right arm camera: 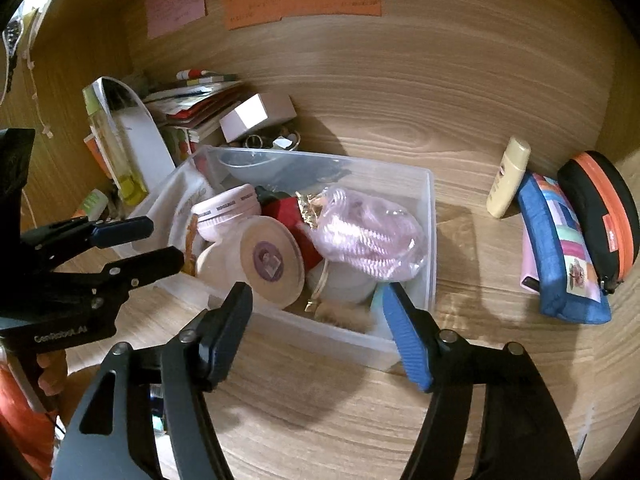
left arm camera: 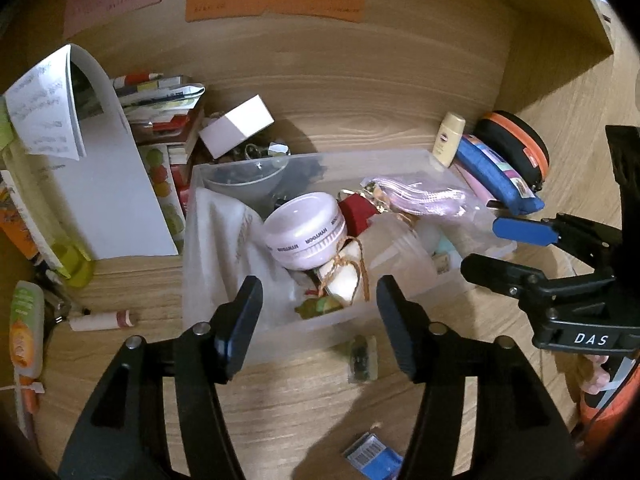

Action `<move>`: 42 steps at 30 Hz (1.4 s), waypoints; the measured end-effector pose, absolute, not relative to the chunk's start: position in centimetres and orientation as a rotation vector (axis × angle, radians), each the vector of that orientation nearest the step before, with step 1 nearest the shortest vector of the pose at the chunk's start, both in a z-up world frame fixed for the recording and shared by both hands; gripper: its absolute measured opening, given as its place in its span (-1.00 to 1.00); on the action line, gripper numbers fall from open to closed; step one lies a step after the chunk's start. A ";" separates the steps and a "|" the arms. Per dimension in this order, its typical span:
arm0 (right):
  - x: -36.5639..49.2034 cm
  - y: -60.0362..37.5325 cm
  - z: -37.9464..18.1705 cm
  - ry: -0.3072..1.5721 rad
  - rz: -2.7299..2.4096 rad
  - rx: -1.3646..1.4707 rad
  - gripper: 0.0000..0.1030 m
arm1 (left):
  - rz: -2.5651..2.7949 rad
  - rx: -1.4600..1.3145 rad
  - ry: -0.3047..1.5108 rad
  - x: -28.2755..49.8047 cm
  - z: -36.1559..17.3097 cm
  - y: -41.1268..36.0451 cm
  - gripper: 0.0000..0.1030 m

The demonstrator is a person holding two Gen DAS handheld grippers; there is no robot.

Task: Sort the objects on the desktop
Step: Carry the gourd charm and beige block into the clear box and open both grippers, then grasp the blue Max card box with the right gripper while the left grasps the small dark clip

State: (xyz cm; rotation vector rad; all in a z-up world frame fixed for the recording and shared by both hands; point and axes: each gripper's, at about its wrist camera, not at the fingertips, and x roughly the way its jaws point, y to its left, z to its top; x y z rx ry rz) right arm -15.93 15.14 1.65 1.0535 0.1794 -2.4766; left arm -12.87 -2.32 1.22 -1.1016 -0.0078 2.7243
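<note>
Clear bin (left arm camera: 256, 344) crammed with toiletries

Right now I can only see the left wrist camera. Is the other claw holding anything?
Observer: No. The right claw is open and empty, hanging over the near wall of the clear box.
Operator: What's on top of that cloudy jar?
Observer: Its lid is round, with a purple sticker in the middle.
Operator: Is anything hiding near it?
Observer: Yes, a fuzzy tan thing lies inside the box, against the near wall.
</note>
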 end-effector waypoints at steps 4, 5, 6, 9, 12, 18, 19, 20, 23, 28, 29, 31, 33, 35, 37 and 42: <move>-14.9 15.2 2.2 0.176 -2.484 1.033 0.25 | 2.747 -1.075 0.010 -11.7 1.8 -2.2 0.28; -14.5 15.2 2.4 0.181 -2.486 1.025 0.26 | 2.755 -1.067 0.013 -11.4 2.0 -2.2 0.33; -14.1 15.1 2.5 0.189 -2.489 1.017 0.27 | 2.769 -1.056 0.018 -11.0 2.2 -2.2 0.45; -12.9 14.9 2.7 0.211 -2.493 1.005 0.33 | 2.806 -1.021 0.026 -9.8 2.8 -2.4 0.65; -11.5 14.5 2.7 0.228 -2.479 0.992 0.33 | 2.825 -1.005 0.021 -8.8 3.0 -2.7 0.73; -9.0 12.9 1.2 0.255 -2.409 1.015 0.55 | 2.833 -1.042 0.007 -7.1 2.4 -3.8 0.79; -8.7 12.5 0.8 0.267 -2.399 1.023 0.55 | 2.834 -1.051 0.004 -6.9 2.2 -4.0 0.81; -8.4 12.0 0.4 0.278 -2.384 1.035 0.55 | 2.835 -1.063 -0.002 -6.6 1.9 -4.3 0.81; -7.5 10.6 -1.2 0.293 -2.305 1.089 0.55 | 2.830 -1.114 -0.028 -5.8 1.0 -5.1 0.81; -5.7 8.1 -3.7 0.334 -2.221 1.134 0.55 | 2.815 -1.189 -0.094 -4.3 -1.0 -6.4 0.81; -5.3 7.7 -4.0 0.355 -2.209 1.133 0.55 | 2.812 -1.201 -0.100 -4.1 -1.3 -6.5 0.81; -4.7 6.9 -4.5 0.400 -2.207 1.125 0.52 | 2.794 -1.233 -0.105 -3.9 -2.0 -6.8 0.81; -4.5 6.1 -5.0 0.436 -2.198 1.128 0.50 | 2.778 -1.263 -0.108 -3.8 -2.5 -6.9 0.81; -4.5 5.5 -5.5 0.448 -2.182 1.143 0.17 | 2.771 -1.280 -0.097 -3.7 -2.9 -7.0 0.81; -4.5 5.1 -5.5 0.444 -2.177 1.135 -0.09 | 2.765 -1.288 -0.097 -3.8 -3.1 -7.0 0.81; -4.8 5.5 -5.5 0.448 -2.175 1.134 -0.51 | 2.745 -1.282 -0.091 -4.6 -3.0 -6.4 0.81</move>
